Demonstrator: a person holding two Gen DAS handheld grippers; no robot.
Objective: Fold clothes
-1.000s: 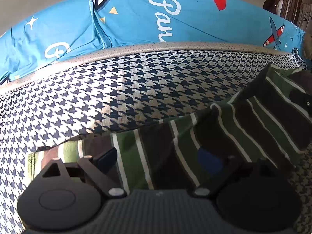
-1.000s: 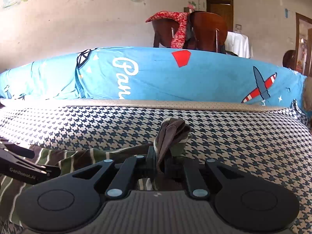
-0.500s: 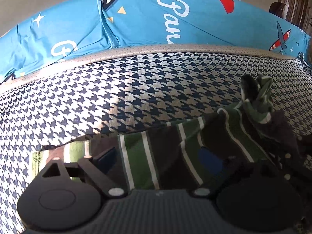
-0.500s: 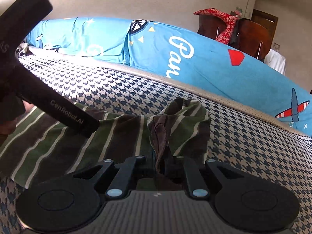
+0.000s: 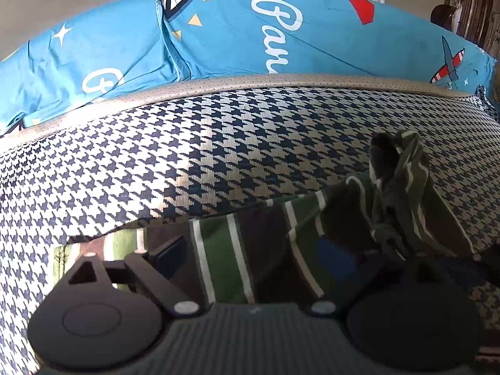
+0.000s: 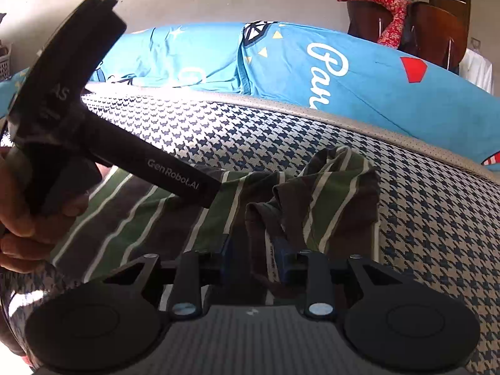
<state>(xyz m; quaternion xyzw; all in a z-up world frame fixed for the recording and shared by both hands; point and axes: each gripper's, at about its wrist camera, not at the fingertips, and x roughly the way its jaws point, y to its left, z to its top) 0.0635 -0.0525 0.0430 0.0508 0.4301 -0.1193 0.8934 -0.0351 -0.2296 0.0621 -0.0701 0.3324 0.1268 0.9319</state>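
Observation:
A green and brown striped garment (image 5: pixel 215 250) lies on the bed, its right end gathered into a raised bunch (image 5: pixel 397 168). My left gripper (image 5: pixel 253 254) hovers low over the flat striped part, open wide, with cloth under both fingers and nothing pinched. In the right wrist view the bunch (image 6: pixel 340 193) sits just ahead of my right gripper (image 6: pixel 254 257). Its jaws stand partly apart, and a brown fold with a white label hangs loosely between the blue pads (image 6: pixel 282 259). The left gripper's black body (image 6: pixel 175 175), held by a hand (image 6: pixel 28 218), crosses the garment on the left.
The bed has a navy and white houndstooth cover (image 5: pixel 218 156) with a beige border band (image 5: pixel 281 81). Behind it lies a bright blue printed quilt (image 5: pixel 234 37). Wooden chairs with a red cloth (image 6: pixel 390 22) stand against the far wall.
My right gripper carried the bunched end leftward over the flat part, towards the left gripper, and its jaws have widened from a tight pinch. The left gripper has barely moved.

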